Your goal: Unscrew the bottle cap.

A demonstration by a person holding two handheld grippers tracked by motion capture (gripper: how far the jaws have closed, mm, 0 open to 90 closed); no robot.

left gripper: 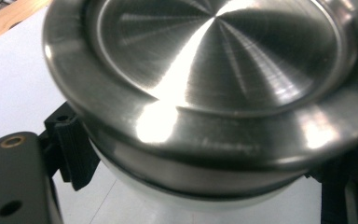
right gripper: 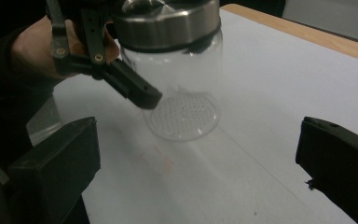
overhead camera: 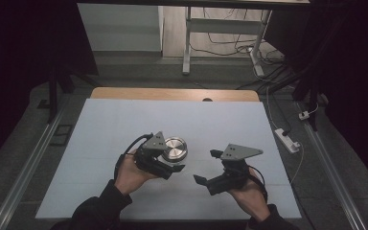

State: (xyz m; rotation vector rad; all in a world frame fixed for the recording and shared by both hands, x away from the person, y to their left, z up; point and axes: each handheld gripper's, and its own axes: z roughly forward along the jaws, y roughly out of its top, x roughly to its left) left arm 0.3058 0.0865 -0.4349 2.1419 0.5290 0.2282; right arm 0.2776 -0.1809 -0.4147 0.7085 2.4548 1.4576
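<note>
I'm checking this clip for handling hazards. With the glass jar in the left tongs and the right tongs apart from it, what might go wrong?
1. The left tongs alone grip the smooth glass jar; it appears tilted, so it might slip.
2. The jar's steel lid looks heavy, which could tip it further.
3. The right tongs stand open beside it; a careless approach might knock the jar onto the white table.

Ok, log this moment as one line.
left hand-held gripper: shut on glass jar | steel lid: on | right hand-held gripper: open, empty, apart
</note>
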